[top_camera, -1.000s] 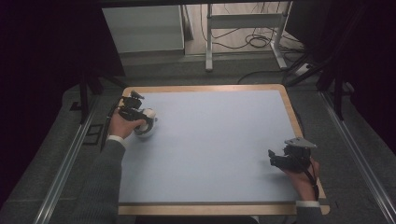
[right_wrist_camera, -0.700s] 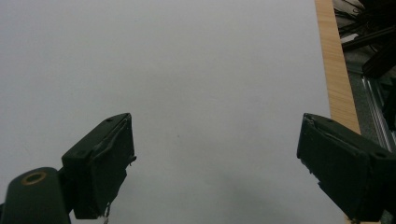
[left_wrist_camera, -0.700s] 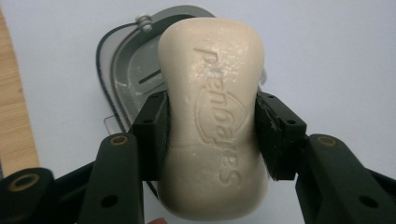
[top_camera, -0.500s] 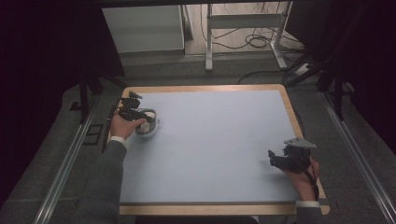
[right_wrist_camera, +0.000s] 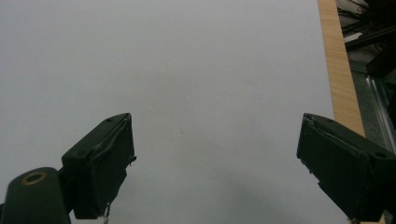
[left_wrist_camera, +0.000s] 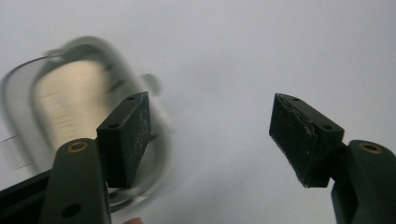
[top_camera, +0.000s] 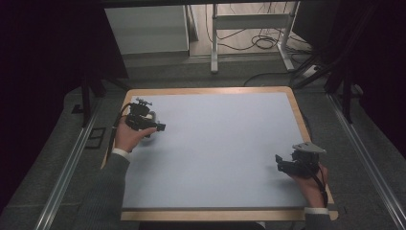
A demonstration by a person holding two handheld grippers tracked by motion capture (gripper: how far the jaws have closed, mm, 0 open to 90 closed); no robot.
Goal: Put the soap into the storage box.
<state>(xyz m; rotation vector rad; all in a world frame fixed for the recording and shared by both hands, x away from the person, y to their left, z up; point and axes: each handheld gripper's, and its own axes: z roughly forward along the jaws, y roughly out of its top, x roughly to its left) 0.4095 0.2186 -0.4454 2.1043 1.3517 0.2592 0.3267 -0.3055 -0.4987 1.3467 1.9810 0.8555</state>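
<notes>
A small rounded container (left_wrist_camera: 70, 116), clear-walled with a pale beige inside, lies on the light blue table mat (top_camera: 220, 143) near its far left corner. It looks blurred in the left gripper view and sits behind the left jaw, off to the side of the gap. My left gripper (left_wrist_camera: 210, 130) is open with nothing between its jaws. In the high view the left gripper (top_camera: 160, 127) hovers over the container (top_camera: 149, 134), which the hand mostly hides. My right gripper (top_camera: 280, 163) rests near the mat's front right, also open (right_wrist_camera: 215, 158) over bare mat.
A wooden border (top_camera: 306, 129) frames the mat, and it appears beside the right gripper (right_wrist_camera: 338, 70). Metal rails run along both sides of the table. A white cabinet (top_camera: 146, 28) and table legs with cables stand beyond the far edge.
The left hand and gripper have shifted slightly toward the person and to the right over the container. The right gripper has stayed put.
</notes>
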